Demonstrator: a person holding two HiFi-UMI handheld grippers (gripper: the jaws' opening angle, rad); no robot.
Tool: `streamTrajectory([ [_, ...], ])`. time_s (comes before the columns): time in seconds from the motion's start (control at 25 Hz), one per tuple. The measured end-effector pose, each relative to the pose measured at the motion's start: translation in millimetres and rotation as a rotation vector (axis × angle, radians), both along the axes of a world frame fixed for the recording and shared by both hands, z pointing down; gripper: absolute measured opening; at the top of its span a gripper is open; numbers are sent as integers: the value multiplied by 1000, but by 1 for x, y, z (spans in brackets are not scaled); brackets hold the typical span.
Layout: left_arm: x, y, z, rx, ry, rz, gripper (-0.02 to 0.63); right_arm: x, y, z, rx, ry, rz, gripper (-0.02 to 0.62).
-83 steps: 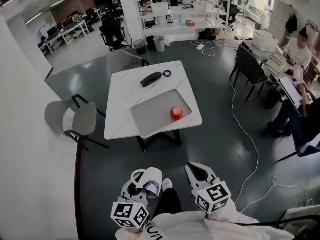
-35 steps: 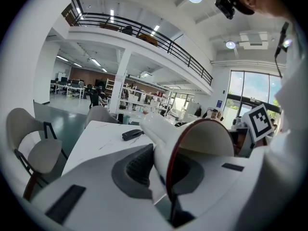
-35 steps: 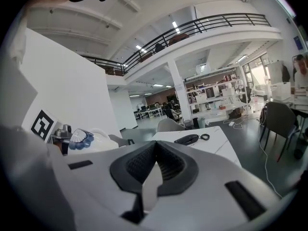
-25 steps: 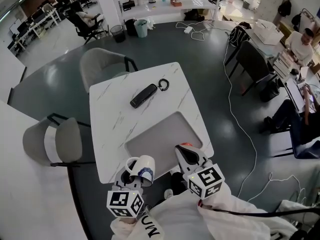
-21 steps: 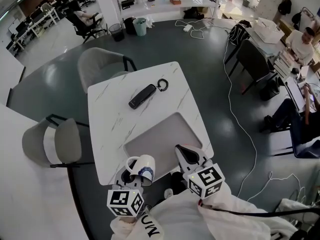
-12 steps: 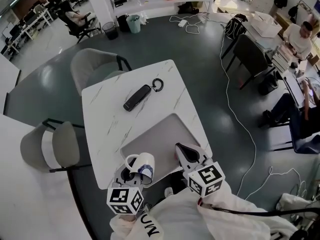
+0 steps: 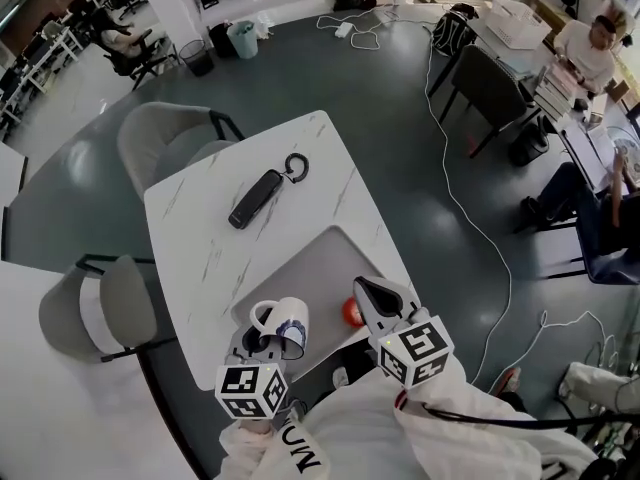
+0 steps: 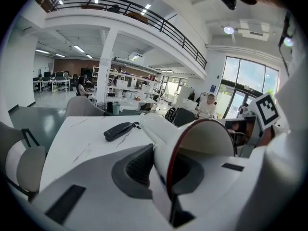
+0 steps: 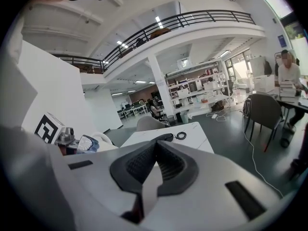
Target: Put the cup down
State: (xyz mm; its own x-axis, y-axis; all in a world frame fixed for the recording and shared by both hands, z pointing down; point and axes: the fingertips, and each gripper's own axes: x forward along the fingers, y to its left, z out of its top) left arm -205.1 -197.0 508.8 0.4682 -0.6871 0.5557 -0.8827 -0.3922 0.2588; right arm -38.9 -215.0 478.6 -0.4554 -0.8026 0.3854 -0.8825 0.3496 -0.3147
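Note:
A white cup (image 7: 287,325) with a blue print lies on its side in my left gripper (image 7: 264,340), whose jaws are shut on its rim. It hangs over the near edge of the white marble table (image 7: 190,233), at the grey mat (image 7: 315,268). In the left gripper view the cup (image 8: 202,139) fills the middle, its wall pinched between the dark pads (image 8: 139,165). My right gripper (image 7: 366,291) is shut and empty, just right of a red apple (image 7: 351,312) on the mat. In the right gripper view its pads (image 9: 168,163) meet with nothing between them.
A black case (image 7: 254,198) with a ring (image 7: 296,164) lies on the far half of the table. Two grey chairs (image 7: 95,306) (image 7: 170,138) stand to the left and behind. A white cable (image 7: 470,223) runs over the floor at the right, where people sit at desks.
The table has come closer beneath me. The cup and both grippers now sit over its near edge, and the apple shows beside the right gripper. Both grips are unchanged.

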Motion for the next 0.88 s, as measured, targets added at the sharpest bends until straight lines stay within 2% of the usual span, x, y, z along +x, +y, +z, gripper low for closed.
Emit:
streamTrajectory([
  [0.4,28,-37,34,-84,-36,56,40,26,-27,19,-38,4,49,5],
  [0.6,42,-50,55,-158,-70,82,40,36,-39,27,-58,1,69,5],
  [0.88,63,-68,76,-221,-71,130,40,55,-52,36,-81,5,104,5],
])
